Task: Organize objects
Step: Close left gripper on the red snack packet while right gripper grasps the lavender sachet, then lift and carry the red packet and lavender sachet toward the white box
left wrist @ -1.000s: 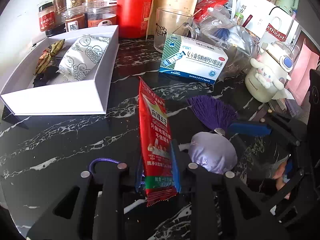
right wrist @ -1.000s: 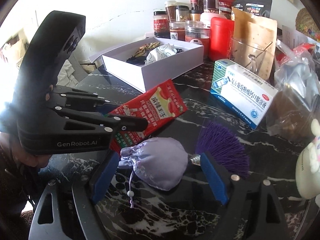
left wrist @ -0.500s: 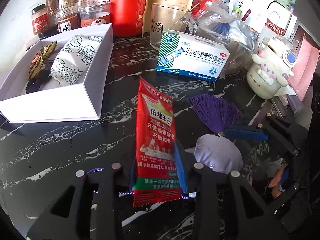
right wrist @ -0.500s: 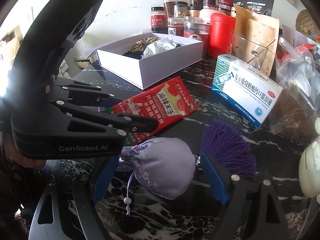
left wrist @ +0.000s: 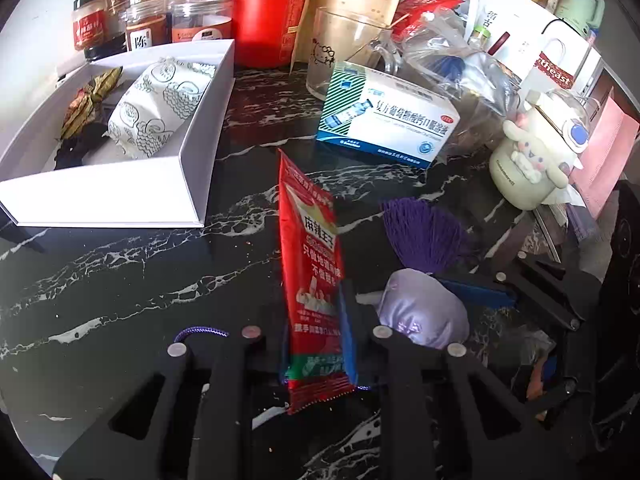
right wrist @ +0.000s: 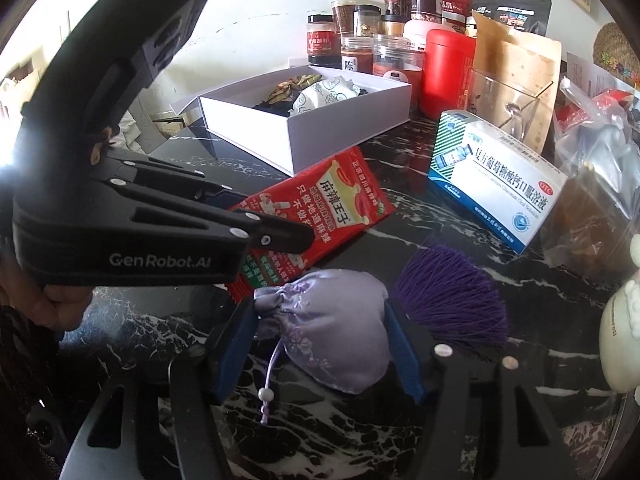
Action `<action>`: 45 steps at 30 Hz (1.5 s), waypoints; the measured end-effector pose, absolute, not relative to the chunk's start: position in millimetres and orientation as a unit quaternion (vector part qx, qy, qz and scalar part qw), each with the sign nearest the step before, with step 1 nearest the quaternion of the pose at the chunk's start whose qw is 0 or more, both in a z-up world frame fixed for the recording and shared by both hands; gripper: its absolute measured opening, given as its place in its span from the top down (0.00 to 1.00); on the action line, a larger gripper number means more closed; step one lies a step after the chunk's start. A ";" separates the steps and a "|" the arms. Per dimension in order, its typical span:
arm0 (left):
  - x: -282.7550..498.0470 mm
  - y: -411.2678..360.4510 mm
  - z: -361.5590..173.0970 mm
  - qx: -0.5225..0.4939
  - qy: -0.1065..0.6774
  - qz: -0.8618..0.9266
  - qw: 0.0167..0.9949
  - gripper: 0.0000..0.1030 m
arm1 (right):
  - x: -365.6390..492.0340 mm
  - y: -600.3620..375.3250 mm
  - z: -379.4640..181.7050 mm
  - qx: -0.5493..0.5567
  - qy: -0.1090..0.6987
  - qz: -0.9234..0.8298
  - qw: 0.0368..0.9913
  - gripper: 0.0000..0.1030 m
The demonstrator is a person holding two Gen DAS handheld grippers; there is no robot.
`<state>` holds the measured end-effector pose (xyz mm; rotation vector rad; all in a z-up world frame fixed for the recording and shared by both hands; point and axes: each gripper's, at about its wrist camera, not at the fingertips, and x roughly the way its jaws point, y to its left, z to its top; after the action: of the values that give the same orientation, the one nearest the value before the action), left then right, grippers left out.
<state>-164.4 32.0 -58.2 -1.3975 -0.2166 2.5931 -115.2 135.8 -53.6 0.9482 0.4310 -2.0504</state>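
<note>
Right wrist: lavender sachet (right wrist: 332, 328) between closing pads.

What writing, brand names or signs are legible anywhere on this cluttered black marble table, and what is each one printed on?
"GenRobot.AI": side of the black left gripper.
"麻辣王子": red snack packet clamped in that gripper.
"OTC": red oval on the white-and-blue medicine box; its long Chinese line is too blurred to read surely.
"陈": label of a clear spice jar.
"theast": cut-off red tag on the white paper bag.
Other jar labels: too small.
</note>
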 end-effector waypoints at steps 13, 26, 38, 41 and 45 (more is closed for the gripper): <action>-146.5 21.3 -48.3 -0.481 -0.081 0.869 0.084 0.90 | -108.0 162.7 -41.7 0.386 0.179 -0.812 0.399 0.46; -125.9 29.4 -38.0 -0.483 -0.011 0.875 0.029 0.91 | -104.0 173.4 -23.8 0.367 0.174 -0.823 0.397 0.46; -136.7 46.6 -60.0 -0.483 0.017 0.875 0.028 0.91 | -104.1 179.1 -31.3 0.382 0.165 -0.821 0.392 0.46; -134.6 46.4 -57.5 -0.475 0.005 0.879 0.044 0.91 | -102.5 180.2 -31.3 0.380 0.167 -0.821 0.391 0.46; -129.9 49.3 -48.3 -0.477 -0.002 0.877 0.059 0.91 | -101.8 179.0 -30.8 0.376 0.168 -0.823 0.392 0.46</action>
<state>-129.9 49.3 -48.3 -1.4443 -0.0049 2.6558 -101.8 179.0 -30.8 0.9555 0.4278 -2.0893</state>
